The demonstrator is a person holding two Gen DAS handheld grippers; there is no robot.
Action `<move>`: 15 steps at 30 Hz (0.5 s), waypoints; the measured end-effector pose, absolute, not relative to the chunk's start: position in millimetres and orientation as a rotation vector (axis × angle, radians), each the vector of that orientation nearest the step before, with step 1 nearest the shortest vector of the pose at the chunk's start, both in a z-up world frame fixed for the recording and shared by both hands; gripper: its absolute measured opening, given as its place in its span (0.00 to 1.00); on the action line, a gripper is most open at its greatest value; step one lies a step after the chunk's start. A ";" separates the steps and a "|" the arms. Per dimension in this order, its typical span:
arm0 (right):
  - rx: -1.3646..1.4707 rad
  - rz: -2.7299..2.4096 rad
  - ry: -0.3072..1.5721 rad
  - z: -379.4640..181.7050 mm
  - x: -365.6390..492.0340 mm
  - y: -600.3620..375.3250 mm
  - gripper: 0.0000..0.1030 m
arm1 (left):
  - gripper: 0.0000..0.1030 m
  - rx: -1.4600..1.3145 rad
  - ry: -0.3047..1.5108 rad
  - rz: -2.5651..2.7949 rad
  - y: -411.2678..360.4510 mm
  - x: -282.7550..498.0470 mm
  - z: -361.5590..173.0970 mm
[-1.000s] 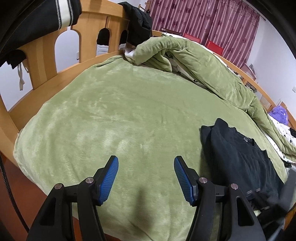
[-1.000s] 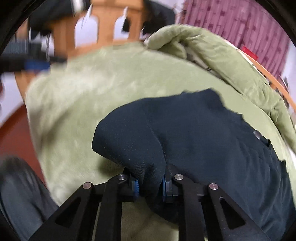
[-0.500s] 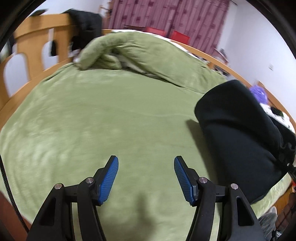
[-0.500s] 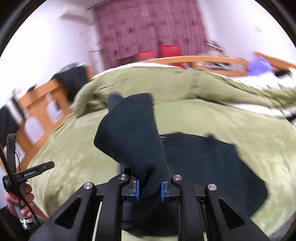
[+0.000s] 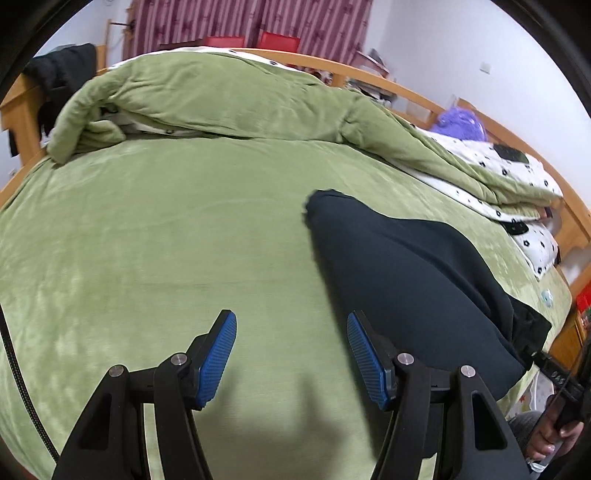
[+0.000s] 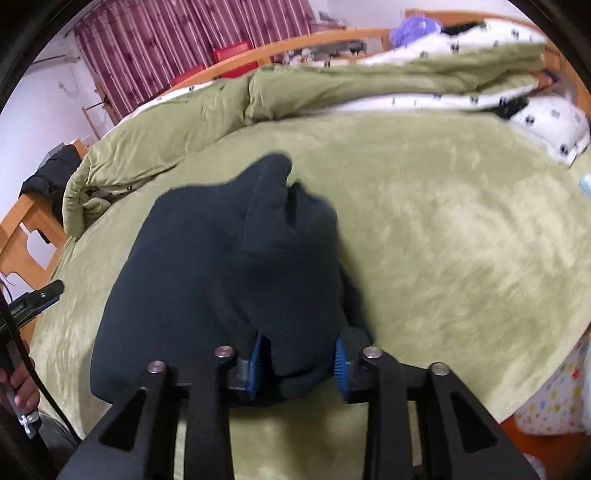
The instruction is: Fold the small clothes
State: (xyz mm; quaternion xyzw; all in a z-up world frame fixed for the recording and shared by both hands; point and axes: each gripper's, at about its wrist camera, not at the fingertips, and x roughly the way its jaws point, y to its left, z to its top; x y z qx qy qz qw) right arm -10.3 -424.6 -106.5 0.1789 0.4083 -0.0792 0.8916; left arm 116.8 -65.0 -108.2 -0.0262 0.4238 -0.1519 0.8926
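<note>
The left gripper [image 5: 291, 354] is hovering over the green blanket [image 5: 155, 236] with its jaws spread wide and nothing between them. The dark garment [image 5: 399, 280] is lying on the blanket just to its right and ahead. The right gripper [image 6: 299, 360] is sitting partly open, a bunched fold of the garment [image 6: 229, 266] lying between its blue pads [image 6: 255, 360] and spreading out ahead.

- Green bed [image 5: 155, 236] sheet, spread flat.
- Rumpled green quilt [image 5: 229, 99] along the far side.
- Maroon curtains [image 5: 258, 18] behind.
- Purple plush [image 5: 460, 122] near the spotted pillow [image 5: 539, 240].
</note>
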 end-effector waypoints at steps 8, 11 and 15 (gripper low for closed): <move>0.225 -0.140 0.747 -64.8 -13.6 -428.7 0.35 | 0.59 -0.056 0.901 -0.336 -92.7 126.4 -107.8; 0.174 -0.095 0.710 -55.8 -8.6 -419.9 0.37 | 0.59 -0.035 0.905 -0.326 -99.8 125.1 -107.6; 0.104 -0.066 0.710 -54.6 12.1 -412.9 0.42 | 0.59 -0.040 0.900 -0.308 -103.8 124.3 -106.1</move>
